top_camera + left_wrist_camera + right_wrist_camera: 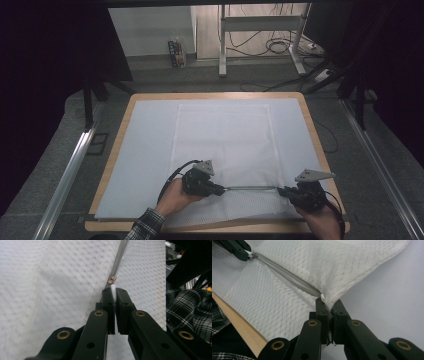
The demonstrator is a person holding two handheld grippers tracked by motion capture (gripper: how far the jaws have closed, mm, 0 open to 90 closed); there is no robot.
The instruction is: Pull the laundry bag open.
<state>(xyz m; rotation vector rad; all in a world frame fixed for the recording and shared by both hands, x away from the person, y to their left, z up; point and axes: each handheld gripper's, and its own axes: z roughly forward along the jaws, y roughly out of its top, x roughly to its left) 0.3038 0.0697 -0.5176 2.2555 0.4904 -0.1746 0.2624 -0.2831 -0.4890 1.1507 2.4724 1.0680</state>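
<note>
A white textured fabric cover (pixel 225 145) with a grey zipper (pixel 250 188) lies spread on the table. My left gripper (pixel 220 189) is shut on the fabric at the zipper's left end, its jaws pinching a white edge (pixel 113 290) just below the metal zipper pull (pixel 112 280). My right gripper (pixel 283 191) is shut on the fabric corner (pixel 323 298) at the zipper's other end. The zipper (pixel 287 276) runs taut between both grippers, and the left gripper's jaw tips (pixel 247 253) appear far off in the right gripper view.
A pale sheet (pixel 145 150) covers the wooden table (pixel 310 120), whose front edge (pixel 239 327) lies close to my right gripper. A plaid sleeve (pixel 190 307) sits beside the left gripper. Metal rails (pixel 70 170) flank the table; a frame and cables (pixel 270 45) stand beyond.
</note>
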